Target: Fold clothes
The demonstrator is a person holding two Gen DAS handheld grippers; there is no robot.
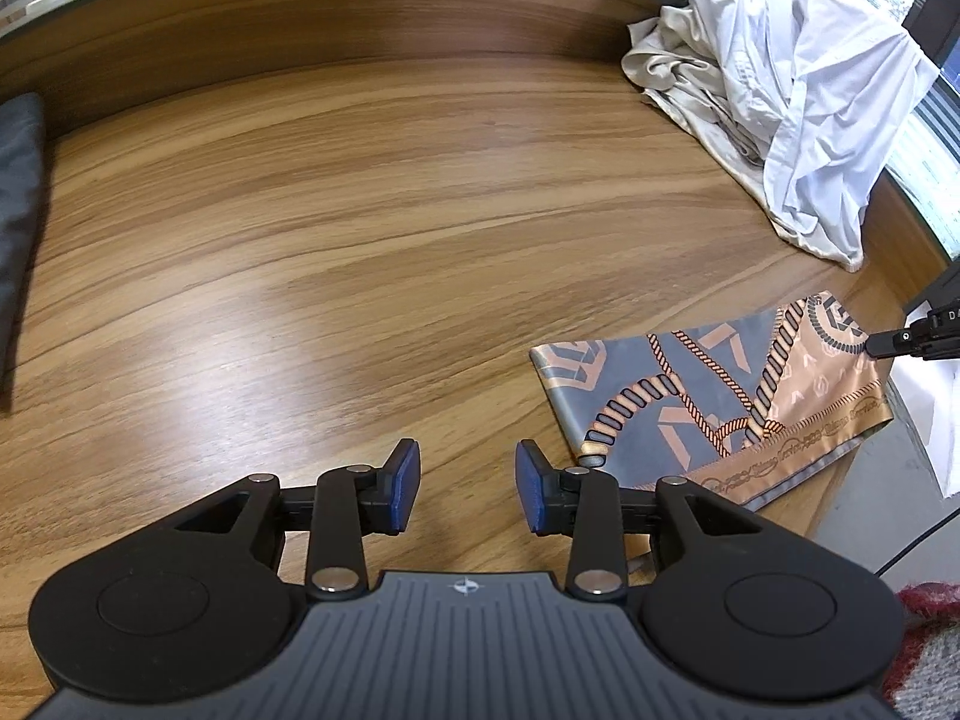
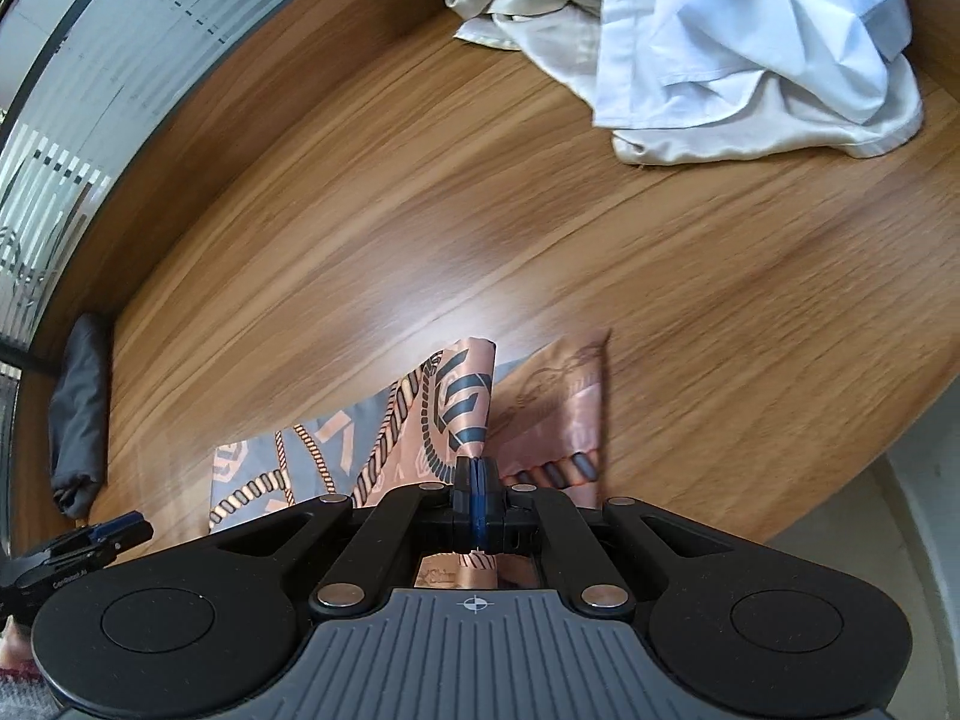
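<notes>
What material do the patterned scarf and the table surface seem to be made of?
Patterned scarf: probably silk or satin-like fabric; it is thin, lies flat, has a soft sheen and a printed rope pattern.
Table: wood or wood-look laminate; streaked brown grain, a smooth semi-gloss finish reflecting light. Which one cannot be told.

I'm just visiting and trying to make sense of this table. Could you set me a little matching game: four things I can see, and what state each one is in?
Things:
1. patterned scarf
2. white and beige clothes
3. left gripper
4. dark grey bundle

States:
A. jaws apart, nothing between them
B. lying rolled at the table's far-left edge
C. a crumpled, unfolded heap
D. pinched by the right gripper, partly lifted

Pairs: 1-D, 2-C, 3-A, 4-B
</notes>
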